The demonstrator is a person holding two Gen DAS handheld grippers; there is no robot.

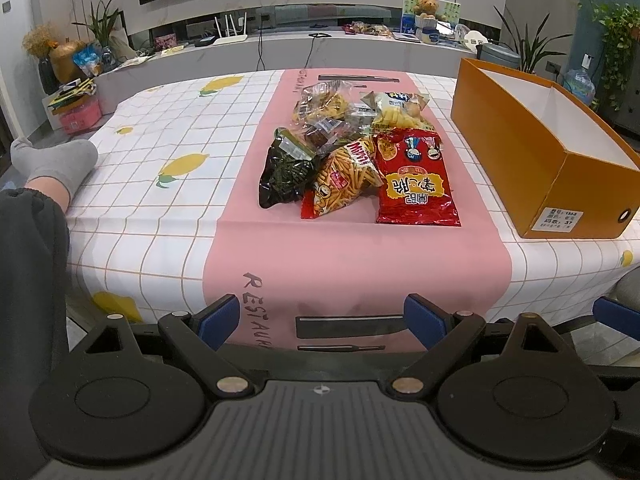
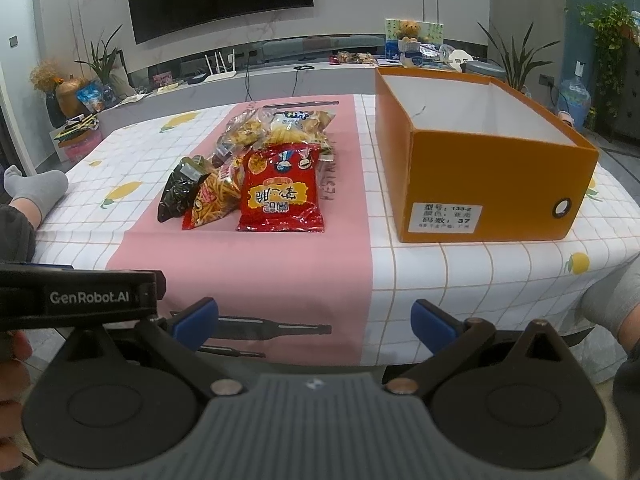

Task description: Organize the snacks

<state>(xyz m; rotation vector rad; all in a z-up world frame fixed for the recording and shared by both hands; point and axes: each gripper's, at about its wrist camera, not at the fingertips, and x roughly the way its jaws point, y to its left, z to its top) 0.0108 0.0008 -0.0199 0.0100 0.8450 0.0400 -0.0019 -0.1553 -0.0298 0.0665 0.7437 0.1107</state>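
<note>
Snack packets lie heaped on the pink centre strip of the lemon-print checked tablecloth [image 1: 168, 120], just left of the open orange cardboard shoebox [image 2: 480, 176], which looks empty inside as far as its white walls show. Nearest the box sits the glossy red foil packet with yellow lettering [image 1: 416, 178]; against its far-from-box side leans the red-and-yellow bag of fry-shaped sticks [image 1: 344, 180], then the dark green crinkled pouch [image 1: 284, 172], with clear bags of pale and golden snacks [image 1: 360, 108] piled behind them. The left gripper [image 1: 322, 316] and the right gripper [image 2: 314, 320] both hang at the near table edge, well short of the box and the heap, each with its blue-padded jaws spread wide and holding nothing. Sorting has not begun, by the look of it. The risks lie in the heap itself: the packets overlap, so a pinch on the red foil packet may drag the stick bag along or tumble the pile toward the table edge. Slick, air-filled foil could also squirt out of the pads, and too firm a squeeze might crush the contents. A bag carried low could catch the box's near wall and shove it.
</note>
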